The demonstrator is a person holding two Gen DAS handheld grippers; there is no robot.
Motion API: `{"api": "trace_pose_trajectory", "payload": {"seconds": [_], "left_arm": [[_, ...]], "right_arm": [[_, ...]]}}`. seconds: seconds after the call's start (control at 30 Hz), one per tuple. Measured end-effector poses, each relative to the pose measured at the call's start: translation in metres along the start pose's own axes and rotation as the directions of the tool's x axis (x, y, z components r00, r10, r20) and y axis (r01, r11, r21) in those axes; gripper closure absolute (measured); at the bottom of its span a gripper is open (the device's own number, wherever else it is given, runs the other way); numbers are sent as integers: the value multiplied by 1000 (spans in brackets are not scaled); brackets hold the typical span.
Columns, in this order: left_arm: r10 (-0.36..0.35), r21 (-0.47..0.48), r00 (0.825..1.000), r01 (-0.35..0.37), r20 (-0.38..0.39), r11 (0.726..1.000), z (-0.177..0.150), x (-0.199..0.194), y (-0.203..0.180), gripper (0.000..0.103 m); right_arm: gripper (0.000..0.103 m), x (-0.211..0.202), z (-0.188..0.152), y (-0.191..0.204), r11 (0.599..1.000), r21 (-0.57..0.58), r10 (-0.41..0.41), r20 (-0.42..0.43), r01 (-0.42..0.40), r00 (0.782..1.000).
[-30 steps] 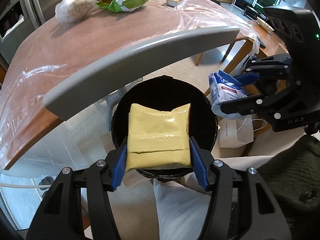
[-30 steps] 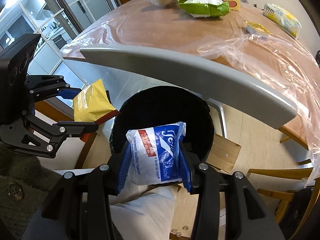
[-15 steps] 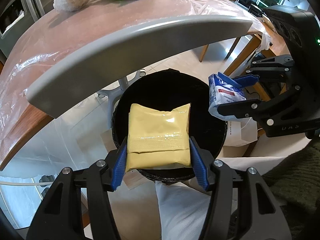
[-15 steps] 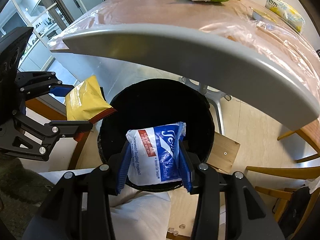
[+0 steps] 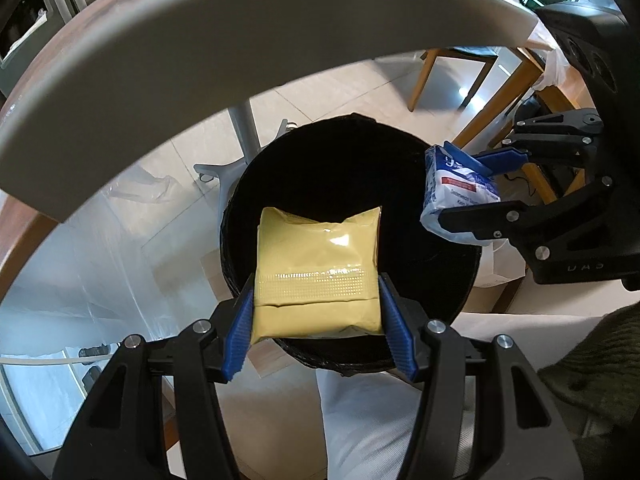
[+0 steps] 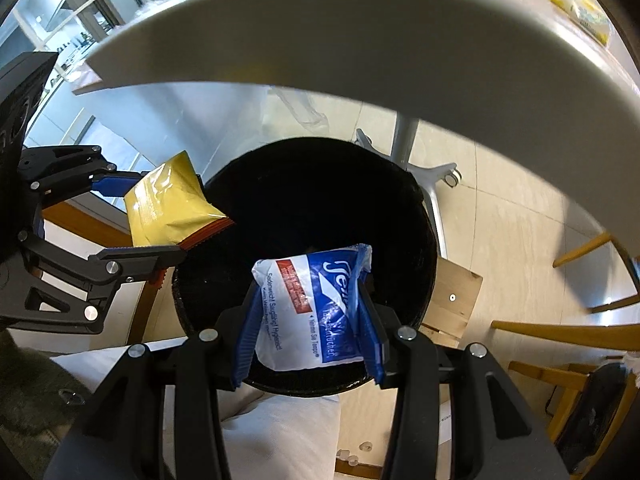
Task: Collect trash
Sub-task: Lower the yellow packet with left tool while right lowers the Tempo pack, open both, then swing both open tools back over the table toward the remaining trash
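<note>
Trash, a yellow packet point(image 5: 316, 276) and a blue-and-white tissue pack point(image 6: 316, 308), hangs over the open black bin point(image 5: 460, 292) on the floor below the bench point(image 5: 72, 52) edge. To drop cleanly, I judge each piece should sit well inside the rim before release. The left hand-held gripper point(image 5: 316, 324) clamps the packet by its sides; the right hand-held gripper point(image 6: 308, 336) is clenched on the tissue pack.

A grey chair back point(image 5: 248, 28) is seen arching across the top; wooden chair legs point(image 6: 568, 332) are seen at right on the tiled floor point(image 6: 500, 216)
</note>
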State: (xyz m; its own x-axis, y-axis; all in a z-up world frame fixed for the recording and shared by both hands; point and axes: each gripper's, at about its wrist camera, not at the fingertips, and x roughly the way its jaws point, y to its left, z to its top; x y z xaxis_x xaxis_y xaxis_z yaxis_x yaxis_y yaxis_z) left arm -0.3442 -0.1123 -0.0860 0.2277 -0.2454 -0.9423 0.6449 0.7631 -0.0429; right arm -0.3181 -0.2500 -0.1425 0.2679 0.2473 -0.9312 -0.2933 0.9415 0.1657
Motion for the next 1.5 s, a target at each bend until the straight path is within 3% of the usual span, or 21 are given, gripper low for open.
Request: {"api": "trace_pose_trajectory", "payload": {"seconds": [1.03,1.07,1.17,1.27,1.5], "left_arm": [[11,26,999,-10,-31,1000,-2,31,4,45],[5,25,1000,-4,-30,1000,-1,31,4,44],[3,32,1000,-2,-28,999,0,31,4,31],[6,30,999,-5,-33,1000,0,31,6,25],[0,19,999,1,-34,1000,0,32,9,22]], "right_arm": [[59,20,0,-5,998,45,-38,-29,39,999],[57,21,0,-5,998,49,-35,-28,37,999],[30,18,0,-11,996,85,-25,-19,26,1000],[28,16,0,-12,995,98,-21,-15,22,1000],[25,15,2,-9,995,96,-36,-22,38,999]]}}
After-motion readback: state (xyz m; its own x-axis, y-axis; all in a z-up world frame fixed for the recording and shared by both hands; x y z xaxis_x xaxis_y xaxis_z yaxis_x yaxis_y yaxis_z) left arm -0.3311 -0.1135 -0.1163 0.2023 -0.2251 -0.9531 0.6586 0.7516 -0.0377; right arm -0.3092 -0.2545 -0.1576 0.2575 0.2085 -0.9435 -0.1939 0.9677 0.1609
